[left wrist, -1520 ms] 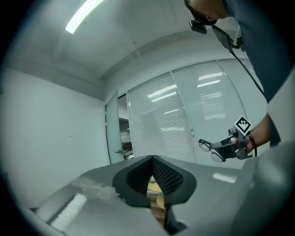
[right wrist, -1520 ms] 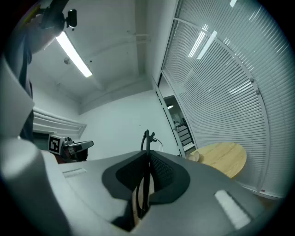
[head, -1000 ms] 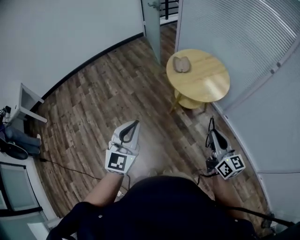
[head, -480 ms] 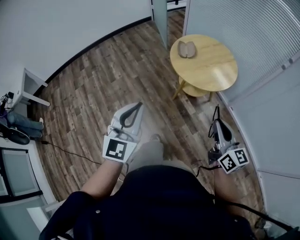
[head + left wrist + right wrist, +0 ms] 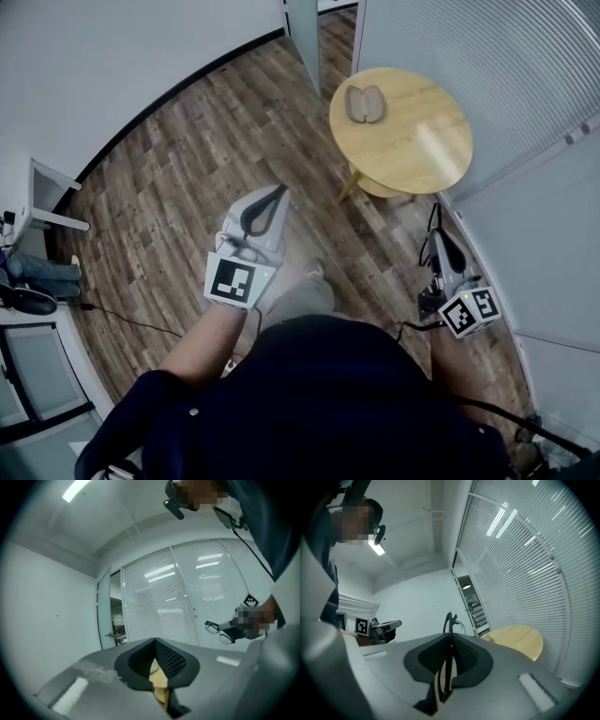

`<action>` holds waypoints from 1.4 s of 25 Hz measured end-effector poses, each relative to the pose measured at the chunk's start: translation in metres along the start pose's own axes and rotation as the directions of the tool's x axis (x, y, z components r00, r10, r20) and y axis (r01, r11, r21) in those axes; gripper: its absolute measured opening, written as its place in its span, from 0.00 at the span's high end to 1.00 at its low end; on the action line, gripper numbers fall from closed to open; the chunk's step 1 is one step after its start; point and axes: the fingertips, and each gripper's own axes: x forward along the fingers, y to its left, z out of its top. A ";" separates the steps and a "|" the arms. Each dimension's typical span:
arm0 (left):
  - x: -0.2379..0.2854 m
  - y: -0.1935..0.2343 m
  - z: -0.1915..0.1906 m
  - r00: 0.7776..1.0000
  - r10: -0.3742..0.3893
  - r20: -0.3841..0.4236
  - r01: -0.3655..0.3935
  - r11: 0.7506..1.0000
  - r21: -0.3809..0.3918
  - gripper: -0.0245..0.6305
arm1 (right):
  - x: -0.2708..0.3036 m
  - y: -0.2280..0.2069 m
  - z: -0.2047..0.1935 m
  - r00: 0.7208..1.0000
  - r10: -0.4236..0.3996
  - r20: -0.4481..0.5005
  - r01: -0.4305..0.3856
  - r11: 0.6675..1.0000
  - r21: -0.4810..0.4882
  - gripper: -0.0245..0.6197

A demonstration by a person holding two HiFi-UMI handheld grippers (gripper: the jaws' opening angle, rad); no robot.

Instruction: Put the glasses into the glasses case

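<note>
A pair of black-rimmed glasses [image 5: 449,623] stands edge-on between the jaws of my right gripper [image 5: 450,637], which is shut on it. In the head view the right gripper [image 5: 439,234] hangs low at the right, over the floor, with the glasses [image 5: 432,223] sticking out of its tip. The left gripper view also shows the glasses [image 5: 218,631] held out at the right. The brown glasses case [image 5: 365,103] lies open on the round wooden table [image 5: 412,150], far ahead of both grippers. My left gripper [image 5: 277,190] [image 5: 154,640] is shut with nothing in it.
The table stands beside a glass wall with blinds [image 5: 487,56] and an open doorway [image 5: 328,28]. Wood-plank floor [image 5: 187,187] stretches between me and the table. A white desk corner [image 5: 47,197] and cables lie at the far left. My own leg [image 5: 300,295] shows below the grippers.
I have stepped forward, so the floor and table have shifted in the head view. Both grippers stay shut, and the right one keeps the glasses.
</note>
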 end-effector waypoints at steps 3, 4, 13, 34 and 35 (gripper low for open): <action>0.037 0.024 0.002 0.999 -0.028 0.022 0.029 1.000 -0.007 0.95 | 0.033 -0.011 0.014 1.000 -0.028 -0.002 0.028 1.000 -0.014 0.92; 0.049 0.032 0.001 0.999 -0.035 0.029 0.035 0.999 -0.009 0.96 | 0.044 -0.014 0.018 0.999 -0.035 -0.002 0.035 0.999 -0.022 0.92; 0.120 0.100 -0.014 0.994 -0.108 0.027 0.109 0.993 -0.040 0.95 | 0.126 -0.028 0.047 0.993 -0.114 0.022 0.115 0.993 -0.022 0.91; 0.247 0.167 -0.024 0.999 -0.048 0.015 0.048 0.998 -0.036 0.95 | 0.270 -0.115 0.082 0.997 -0.061 0.056 0.063 0.998 -0.029 0.92; 0.256 0.171 -0.024 0.999 -0.044 0.010 0.044 0.999 -0.028 0.95 | 0.281 -0.120 0.085 0.997 -0.050 0.054 0.051 0.998 -0.029 0.92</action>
